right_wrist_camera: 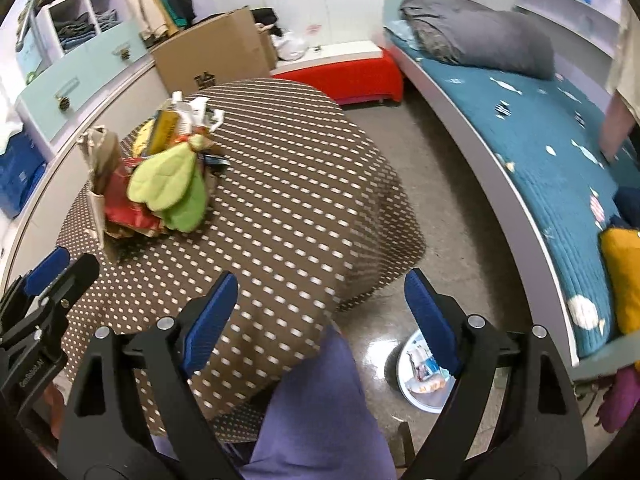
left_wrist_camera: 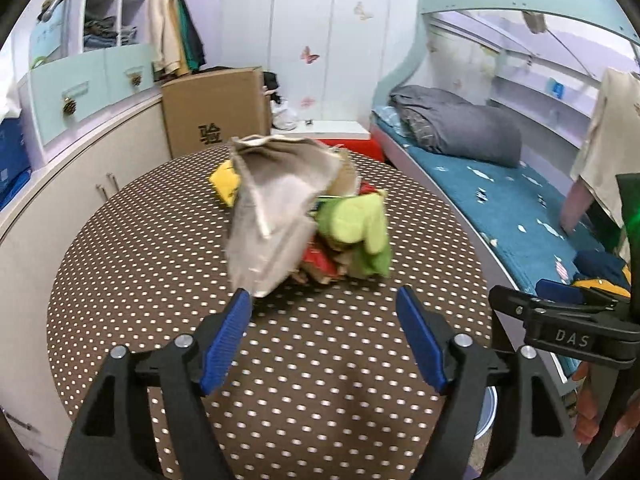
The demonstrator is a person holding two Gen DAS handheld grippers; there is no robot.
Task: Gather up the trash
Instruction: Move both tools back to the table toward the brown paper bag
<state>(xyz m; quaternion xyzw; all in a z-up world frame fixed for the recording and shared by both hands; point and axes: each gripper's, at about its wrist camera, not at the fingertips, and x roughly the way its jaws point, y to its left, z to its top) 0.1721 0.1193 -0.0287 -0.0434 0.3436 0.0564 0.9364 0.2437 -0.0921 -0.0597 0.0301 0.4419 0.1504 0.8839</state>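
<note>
A heap of trash sits on the round table with a brown dotted cloth (left_wrist_camera: 160, 280): a crumpled grey-beige paper (left_wrist_camera: 272, 216), a green leaf-shaped cloth (left_wrist_camera: 356, 228), red wrappers (left_wrist_camera: 320, 260) and a yellow piece (left_wrist_camera: 226, 184). My left gripper (left_wrist_camera: 324, 300) is open just before the heap. The paper's lower tip ends at its left fingertip, and nothing lies between the pads. My right gripper (right_wrist_camera: 320, 280) is open and holds nothing. It hangs over the table's near edge (right_wrist_camera: 300, 180), with the heap (right_wrist_camera: 160, 184) far to its left. A white bin (right_wrist_camera: 424, 364) holding wrappers stands on the floor.
A cardboard box (left_wrist_camera: 216, 108) and cabinets (left_wrist_camera: 100, 184) stand behind and left of the table. A bed with a blue mattress (right_wrist_camera: 520, 140) runs along the right, a red bench (right_wrist_camera: 360, 76) at its head. A purple-clad leg (right_wrist_camera: 320, 400) is below the table edge.
</note>
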